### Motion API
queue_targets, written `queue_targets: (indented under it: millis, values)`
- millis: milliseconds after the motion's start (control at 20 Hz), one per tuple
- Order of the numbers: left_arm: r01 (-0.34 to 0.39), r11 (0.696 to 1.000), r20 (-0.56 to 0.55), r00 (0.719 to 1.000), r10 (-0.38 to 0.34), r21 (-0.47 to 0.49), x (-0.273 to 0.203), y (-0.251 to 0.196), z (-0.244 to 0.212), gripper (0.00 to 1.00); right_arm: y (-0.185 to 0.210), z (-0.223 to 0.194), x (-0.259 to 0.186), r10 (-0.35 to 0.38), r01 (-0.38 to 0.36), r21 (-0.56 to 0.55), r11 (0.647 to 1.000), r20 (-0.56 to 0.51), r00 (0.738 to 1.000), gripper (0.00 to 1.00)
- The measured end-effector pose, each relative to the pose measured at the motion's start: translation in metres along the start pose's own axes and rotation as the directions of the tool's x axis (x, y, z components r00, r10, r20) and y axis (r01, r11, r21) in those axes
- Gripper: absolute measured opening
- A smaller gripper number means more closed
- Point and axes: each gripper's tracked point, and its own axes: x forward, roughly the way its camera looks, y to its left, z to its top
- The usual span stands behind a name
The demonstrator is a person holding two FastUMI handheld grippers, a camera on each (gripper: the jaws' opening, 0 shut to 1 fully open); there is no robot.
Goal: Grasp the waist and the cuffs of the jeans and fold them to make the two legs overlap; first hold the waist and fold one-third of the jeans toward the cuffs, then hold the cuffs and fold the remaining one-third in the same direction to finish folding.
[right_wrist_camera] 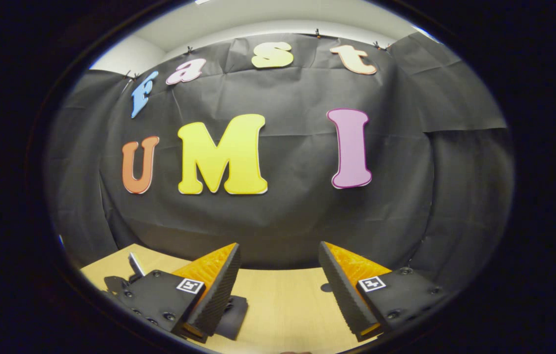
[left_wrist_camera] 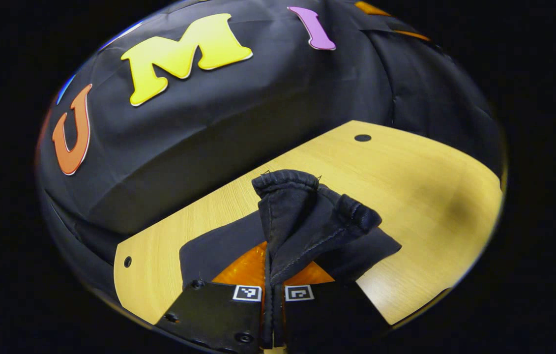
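Note:
In the left gripper view my left gripper (left_wrist_camera: 274,268) is shut on a bunched end of the dark jeans (left_wrist_camera: 307,211). Two thick stitched hems stick up and forward past the fingers (left_wrist_camera: 246,269). More of the dark cloth spreads flat on the wooden table (left_wrist_camera: 405,177) just under the gripper. In the right gripper view my right gripper (right_wrist_camera: 278,250) stands open with nothing between its fingers (right_wrist_camera: 219,285). It points at the booth wall, low over the table (right_wrist_camera: 282,305). A dark flat piece (right_wrist_camera: 234,315) shows beneath its left finger; I cannot tell what it is.
The tabletop has small round holes near its corners (left_wrist_camera: 362,137) (left_wrist_camera: 127,261) and one ahead of the right gripper (right_wrist_camera: 326,287). The black cloth wall stands right behind the table's far edge. Bare wood stretches to the right of the jeans (left_wrist_camera: 445,206).

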Motion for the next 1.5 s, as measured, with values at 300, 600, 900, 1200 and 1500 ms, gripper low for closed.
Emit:
queue_targets:
  millis: [300, 600, 900, 1200, 1500]
  values:
    - [-0.017, 0.991, -0.013, 1.0, 0.019, 0.135, 0.01, -0.014, -0.018, 0.04, -0.001, 0.001, 0.0, 0.007, -0.007, -0.007, 1.0, 0.002, 1.0, 0.93]
    - [-0.046, 0.957, 0.024, 0.999, 0.04, 0.287, 0.009, -0.017, -0.022, 0.04, 0.003, 0.006, -0.006, 0.01, -0.01, -0.03, 1.0, 0.012, 1.0, 0.98]
    - [0.006, 0.971, 0.052, 0.998, -0.019, 0.237, -0.006, -0.022, -0.017, 0.79, 0.01, 0.011, -0.014, 0.003, -0.003, -0.028, 1.0, 0.021, 1.0, 0.98]
    - [0.032, 0.976, 0.121, 0.991, -0.06, 0.217, -0.047, -0.037, -0.007, 0.92, 0.029, 0.017, -0.029, 0.009, -0.008, -0.043, 0.999, 0.033, 0.999, 0.93]
    - [0.022, 0.988, 0.199, 0.979, -0.053, 0.156, -0.091, -0.016, 0.011, 1.0, 0.055, 0.023, -0.037, 0.021, -0.019, -0.044, 0.999, 0.043, 0.999, 0.93]
